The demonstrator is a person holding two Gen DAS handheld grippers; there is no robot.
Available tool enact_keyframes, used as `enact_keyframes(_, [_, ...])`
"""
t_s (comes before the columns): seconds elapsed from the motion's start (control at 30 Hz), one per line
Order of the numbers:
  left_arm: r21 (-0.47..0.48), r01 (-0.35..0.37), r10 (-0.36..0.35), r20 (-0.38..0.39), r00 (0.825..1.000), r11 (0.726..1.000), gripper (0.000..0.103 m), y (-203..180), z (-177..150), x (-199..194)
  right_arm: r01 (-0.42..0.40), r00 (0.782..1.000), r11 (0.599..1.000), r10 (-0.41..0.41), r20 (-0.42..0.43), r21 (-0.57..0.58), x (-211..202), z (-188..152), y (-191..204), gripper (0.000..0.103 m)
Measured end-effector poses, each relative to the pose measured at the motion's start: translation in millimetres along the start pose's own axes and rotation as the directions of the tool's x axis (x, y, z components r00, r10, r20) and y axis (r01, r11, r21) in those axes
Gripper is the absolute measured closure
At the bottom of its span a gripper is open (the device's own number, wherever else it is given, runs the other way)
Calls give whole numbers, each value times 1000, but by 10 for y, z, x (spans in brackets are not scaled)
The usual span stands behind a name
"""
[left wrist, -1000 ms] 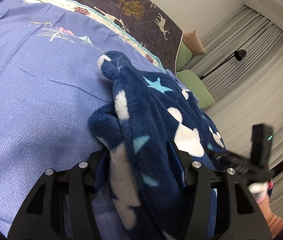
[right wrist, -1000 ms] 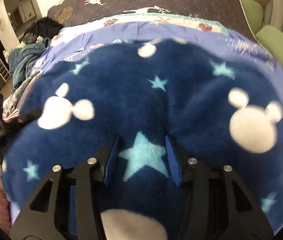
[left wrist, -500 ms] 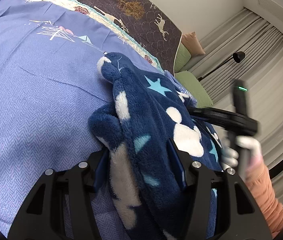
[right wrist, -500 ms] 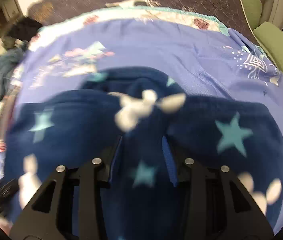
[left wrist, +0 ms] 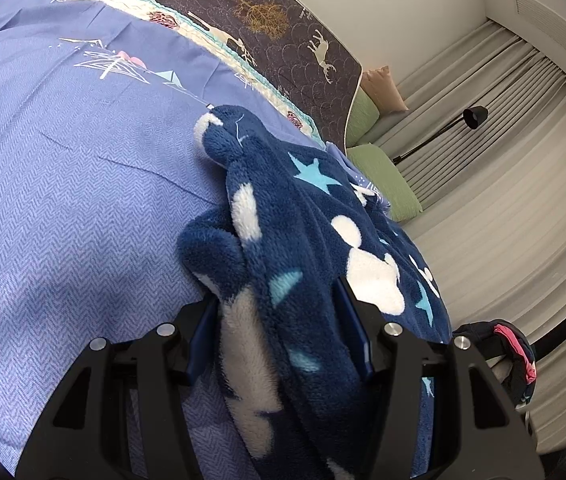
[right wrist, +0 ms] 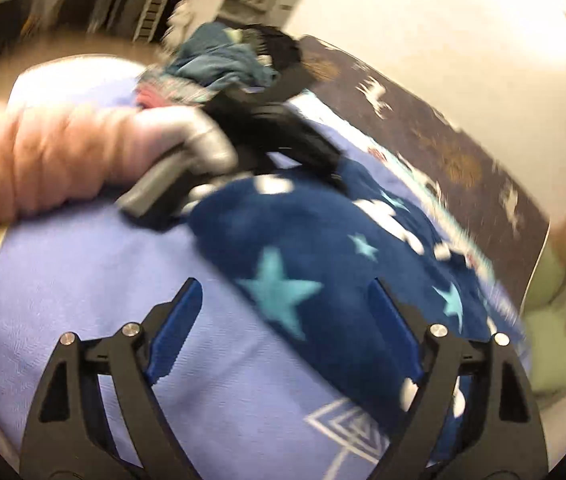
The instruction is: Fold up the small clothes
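Observation:
A navy fleece garment [left wrist: 303, 216] with white mouse heads and light-blue stars lies bunched on the blue bedspread [left wrist: 63, 200]. My left gripper [left wrist: 275, 296] is shut on a thick fold of it, which fills the gap between the blue pads. In the blurred right wrist view the same fleece [right wrist: 323, 248] lies flat on the bedspread [right wrist: 103, 288]. My right gripper [right wrist: 283, 286] hovers over its near edge; its jaws are opening wide and the pads press on nothing. The left gripper [right wrist: 275, 120], in a gloved hand [right wrist: 187, 140] with an orange sleeve, shows beyond the fleece.
A dark deer-print cover [left wrist: 275, 20] runs along the far side of the bed. Green cushions [left wrist: 383, 176], a floor lamp [left wrist: 471, 116] and grey curtains stand beyond it. Loose clothes are piled [right wrist: 219, 64] at one bed end. A dark and pink garment [left wrist: 511, 344] hangs at the lower right.
The right gripper let go of the fleece, opened wide, rolled and swung off sideways, leaving the left wrist view. The fleece now lies flatter. The left gripper kept still with its hold.

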State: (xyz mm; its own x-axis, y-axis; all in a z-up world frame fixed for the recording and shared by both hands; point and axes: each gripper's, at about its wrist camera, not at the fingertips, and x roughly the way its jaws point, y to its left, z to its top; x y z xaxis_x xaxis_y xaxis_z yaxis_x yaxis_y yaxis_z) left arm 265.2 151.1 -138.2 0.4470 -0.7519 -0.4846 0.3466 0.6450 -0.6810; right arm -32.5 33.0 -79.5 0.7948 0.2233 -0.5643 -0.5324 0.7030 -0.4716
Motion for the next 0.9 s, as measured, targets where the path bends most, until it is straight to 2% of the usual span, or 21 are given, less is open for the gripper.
enact_keyframes(0.07, [1, 1, -1, 0, 1000, 1000, 46, -3, -3, 3, 10, 1000, 1000, -11, -4, -22, 58, 21, 93, 17])
enact_keyframes(0.17, [0, 4, -4, -4, 1000, 1000, 46, 0, -7, 4, 89, 996, 995, -90, -10, -41, 200, 83, 162, 17])
enact_keyframes(0.2, [-1, 4, -4, -7, 1000, 1000, 46, -1, -7, 10, 109, 993, 992, -111, -37, -61, 311, 110, 187, 17])
enact_keyframes(0.3, [-6, 13, -13, -18, 1000, 1000, 46, 29, 9, 14, 105, 986, 989, -117, -118, -105, 640, 116, 264, 17])
enact_keyframes(0.43, [-64, 45, -48, -43, 998, 997, 53, 100, 109, 78, 106, 988, 986, -119, -102, -126, 767, 223, 269, 17])
enact_keyframes(0.47, [-78, 52, -56, -46, 997, 996, 58, 113, 131, 93, 111, 988, 985, -124, -89, -134, 813, 239, 282, 19])
enact_keyframes(0.53, [-114, 73, -80, -55, 995, 991, 66, 145, 169, 129, 106, 990, 986, -117, -83, -126, 863, 261, 286, 38])
enact_keyframes(0.57, [-131, 84, -92, -57, 994, 988, 69, 154, 181, 139, 123, 987, 985, -135, -89, -123, 878, 268, 279, 53])
enact_keyframes(0.6, [-148, 95, -104, -58, 993, 984, 71, 156, 194, 141, 141, 985, 984, -151, -84, -112, 870, 272, 249, 64])
enact_keyframes(0.63, [-156, 99, -110, -58, 992, 983, 72, 145, 198, 131, 132, 988, 987, -139, -74, -87, 832, 295, 240, 68])
enact_keyframes(0.77, [-149, 120, -125, -30, 992, 982, 74, -77, 274, 62, 62, 998, 993, -59, -32, 100, 659, 352, -128, 72])
enact_keyframes(0.9, [-57, 129, -130, -11, 991, 990, 74, -582, 433, -22, 44, 998, 976, -53, 37, 214, 434, 390, -428, 73])
